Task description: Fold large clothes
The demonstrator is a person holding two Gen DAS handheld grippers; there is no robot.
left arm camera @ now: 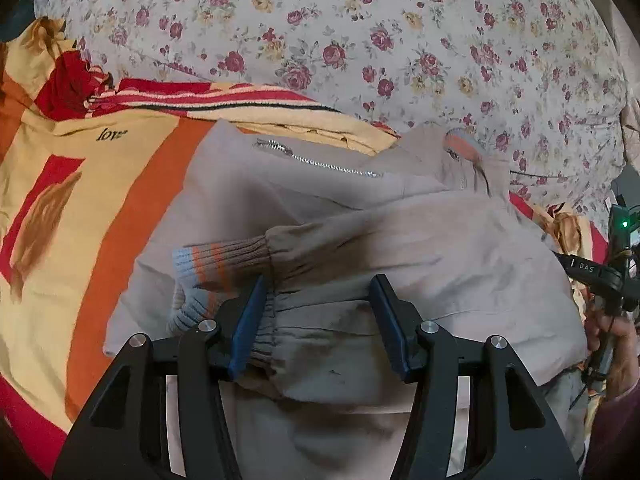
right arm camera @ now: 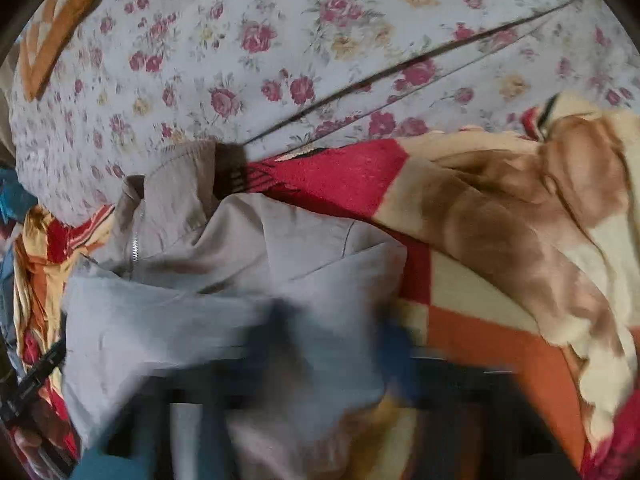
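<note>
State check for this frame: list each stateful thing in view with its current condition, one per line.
Grey jacket: partly folded on the blanket, sleeve laid across the body.
Striped cuff: lying flat on the jacket.
Chest zipper: closed.
Patterned blanket: spread under the jacket.
Floral sheet: rumpled.
Left hand-held gripper: open over the jacket.
Right hand-held gripper: blurred, reads shut; contents unclear.

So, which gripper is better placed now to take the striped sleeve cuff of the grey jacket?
Probably the left gripper: its jaws stand open over the jacket, with the striped cuff just beside one finger. The right gripper is blurred, and its view shows no cuff.
</note>
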